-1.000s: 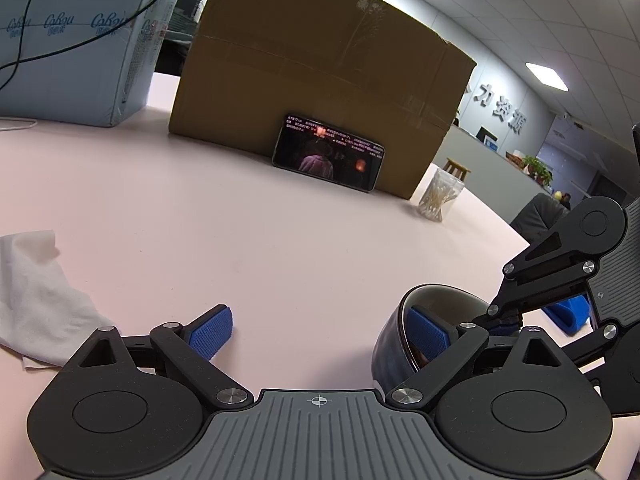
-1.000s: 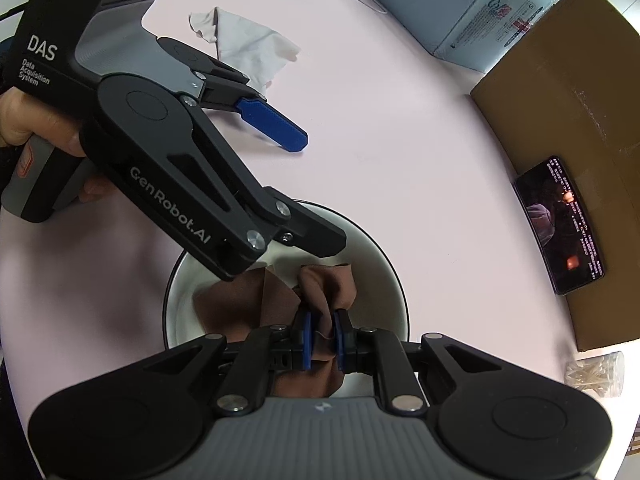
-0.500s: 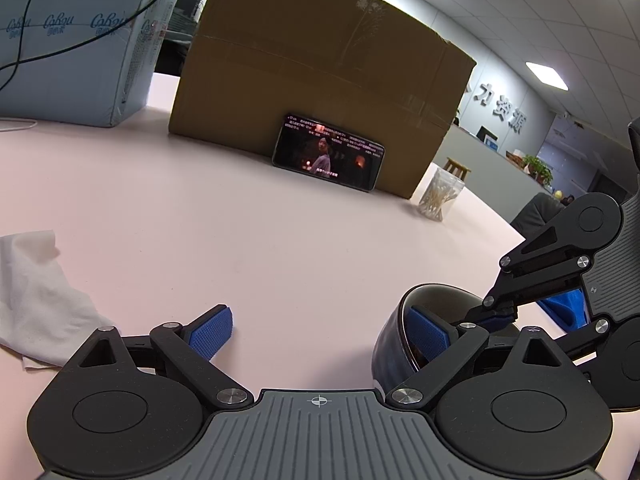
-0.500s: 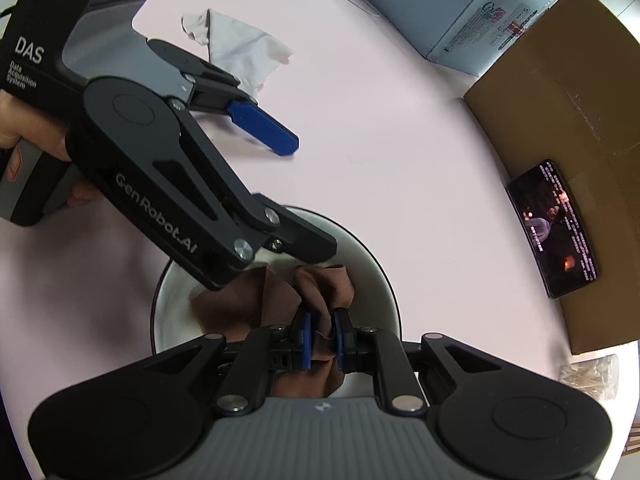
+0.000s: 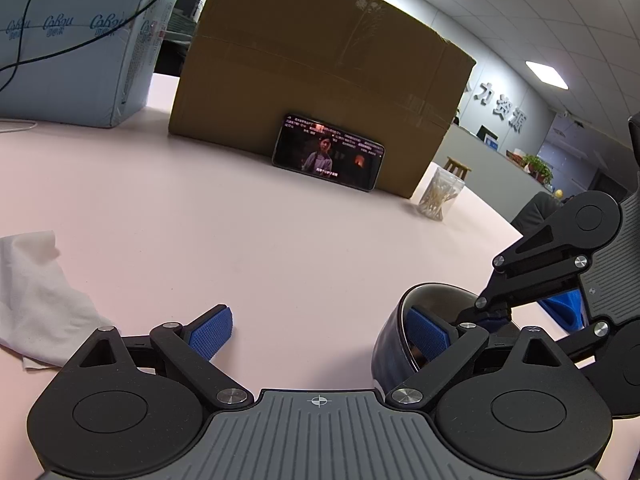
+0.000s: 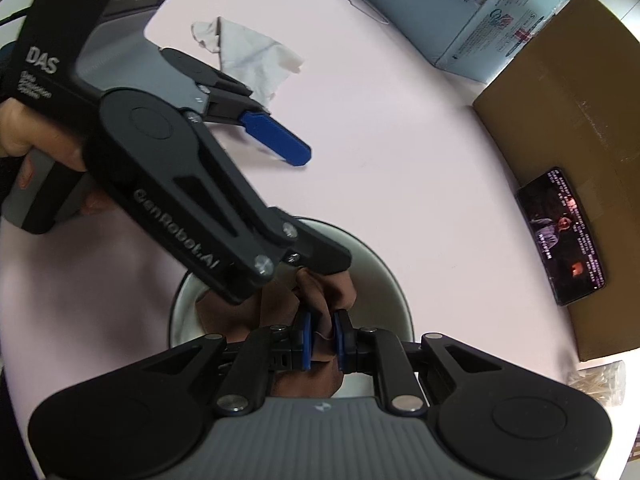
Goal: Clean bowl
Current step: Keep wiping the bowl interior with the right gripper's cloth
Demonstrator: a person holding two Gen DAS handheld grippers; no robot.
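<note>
Pinching the brown cloth (image 6: 320, 344) tight, your right gripper (image 6: 320, 340) presses it into the bowl (image 6: 384, 276) at six o'clock for wiping. Your left gripper (image 5: 320, 328) stands spread wide, one finger (image 5: 426, 334) hooked inside the rim at four o'clock, apparently steadying it.

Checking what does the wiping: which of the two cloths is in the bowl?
The brown cloth, pinched by the right gripper inside the bowl; the white tissue lies loose on the table.

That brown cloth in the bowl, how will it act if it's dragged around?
The brown cloth bunches in folds between the right gripper, so it is probably floppy and light. It likely drapes to the bowl, trailing rather than sliding stiffly.
</note>
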